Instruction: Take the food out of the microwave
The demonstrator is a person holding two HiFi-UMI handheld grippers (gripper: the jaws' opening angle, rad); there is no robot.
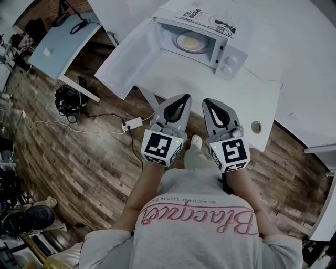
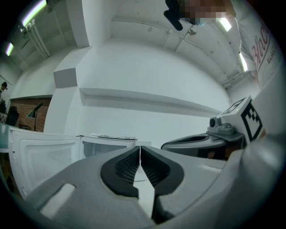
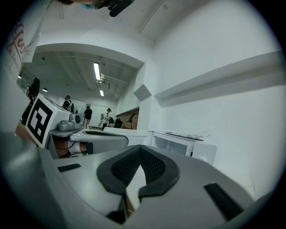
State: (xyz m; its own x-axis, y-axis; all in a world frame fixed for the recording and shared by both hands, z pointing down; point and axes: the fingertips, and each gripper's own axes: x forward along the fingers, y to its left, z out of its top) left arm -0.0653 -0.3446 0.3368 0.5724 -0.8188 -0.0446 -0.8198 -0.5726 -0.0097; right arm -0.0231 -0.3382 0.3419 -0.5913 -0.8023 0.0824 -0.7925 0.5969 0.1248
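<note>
Food [image 1: 192, 42] sits inside the open microwave [image 1: 231, 61]; we hold left gripper [image 1: 184, 97] and right gripper [image 1: 209, 101] pressed together, empty.

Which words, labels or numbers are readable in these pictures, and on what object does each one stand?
"Blac...": pink script on the shirt, upside down; rest unclear.
Small print above it: too blurred to read.
Paper on the microwave: print too small to read.
</note>
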